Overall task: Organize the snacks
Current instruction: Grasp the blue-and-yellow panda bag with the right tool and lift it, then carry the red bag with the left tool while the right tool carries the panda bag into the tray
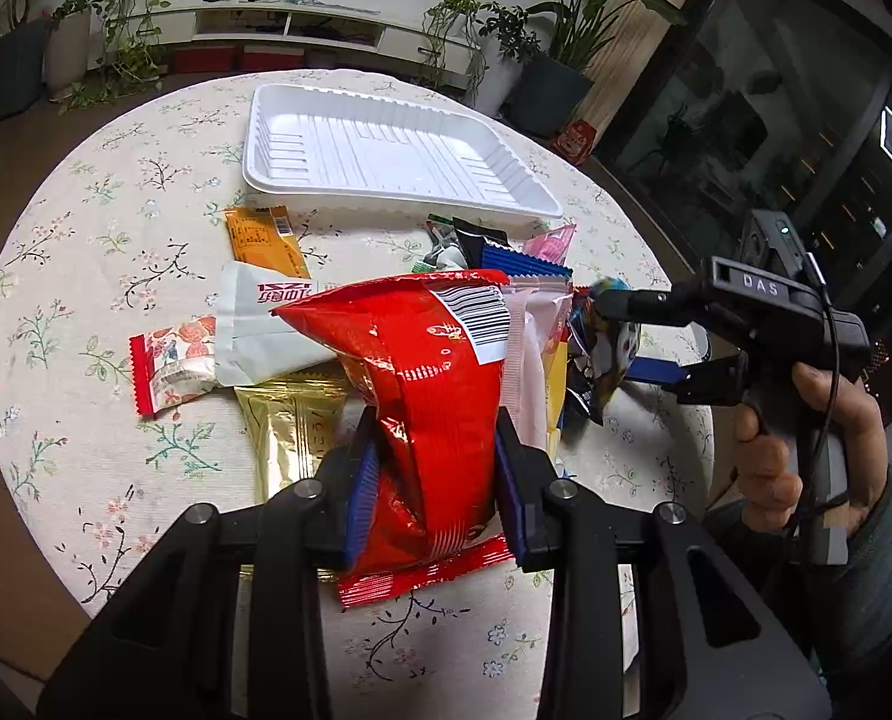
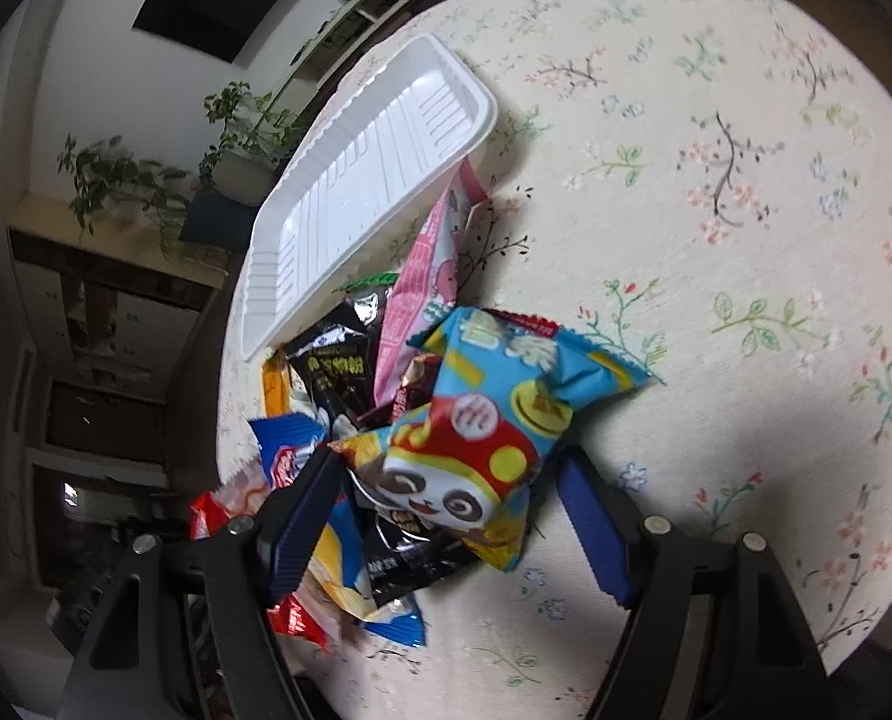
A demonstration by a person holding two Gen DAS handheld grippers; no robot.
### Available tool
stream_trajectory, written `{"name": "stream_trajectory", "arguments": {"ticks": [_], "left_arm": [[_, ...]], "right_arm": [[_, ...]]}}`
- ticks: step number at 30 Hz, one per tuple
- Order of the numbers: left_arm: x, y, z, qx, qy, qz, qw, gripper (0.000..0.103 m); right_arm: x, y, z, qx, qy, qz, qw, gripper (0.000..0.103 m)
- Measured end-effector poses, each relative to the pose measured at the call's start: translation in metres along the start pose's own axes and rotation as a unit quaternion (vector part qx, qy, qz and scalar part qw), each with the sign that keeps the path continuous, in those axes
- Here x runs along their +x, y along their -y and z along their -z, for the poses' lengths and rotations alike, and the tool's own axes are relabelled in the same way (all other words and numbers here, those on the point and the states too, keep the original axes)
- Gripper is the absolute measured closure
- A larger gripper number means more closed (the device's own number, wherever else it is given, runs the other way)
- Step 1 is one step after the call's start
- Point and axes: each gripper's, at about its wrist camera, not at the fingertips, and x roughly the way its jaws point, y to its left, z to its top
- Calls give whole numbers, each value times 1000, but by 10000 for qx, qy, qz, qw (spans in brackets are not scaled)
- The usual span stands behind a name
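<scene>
Pinched in the left gripper [image 1: 434, 468], a red snack bag [image 1: 422, 384] hangs over the counter's [image 1: 116, 228] snack pile. Right gripper [image 2: 446, 516] straddles the panda packet [image 2: 494, 438], spread, untouching. White tray [image 1: 386, 144] lies beyond.

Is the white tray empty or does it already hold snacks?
Empty. The tray shows only its bare ribbed floor in both views; every snack packet lies outside it on the tablecloth.
</scene>
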Motion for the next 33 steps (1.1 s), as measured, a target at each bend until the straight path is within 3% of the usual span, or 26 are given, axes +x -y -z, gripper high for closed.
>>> {"name": "stream_trajectory", "arguments": {"ticks": [4, 7, 9, 11, 14, 19, 28, 33], "left_arm": [[-1, -2, 0, -58, 9, 24, 10000, 71], [-1, -1, 1, -24, -7, 24, 10000, 71], [0, 0, 1, 3, -18, 20, 10000, 71], [2, 1, 1, 16, -37, 16, 10000, 71], [4, 2, 1, 36, -68, -5, 10000, 71], [4, 1, 0, 31, -44, 22, 10000, 71], [-6, -11, -4, -228, 126, 265, 9993, 71], [-33, -19, -32, -289, 381, 425, 9980, 71]], "right_arm": [[1, 12, -6, 463, 36, -254, 9986, 26], [0, 13, -8, 371, 190, -171, 9990, 28], [1, 16, -9, 374, 250, -232, 9987, 34], [3, 21, -11, 405, 189, -290, 9986, 50], [3, 27, -10, 451, 71, -429, 9980, 56], [-1, 23, -5, 255, 60, -444, 9987, 60], [-41, 7, 6, -361, 504, -657, 9959, 60], [-66, -2, -17, -690, 690, -852, 9916, 60]]}}
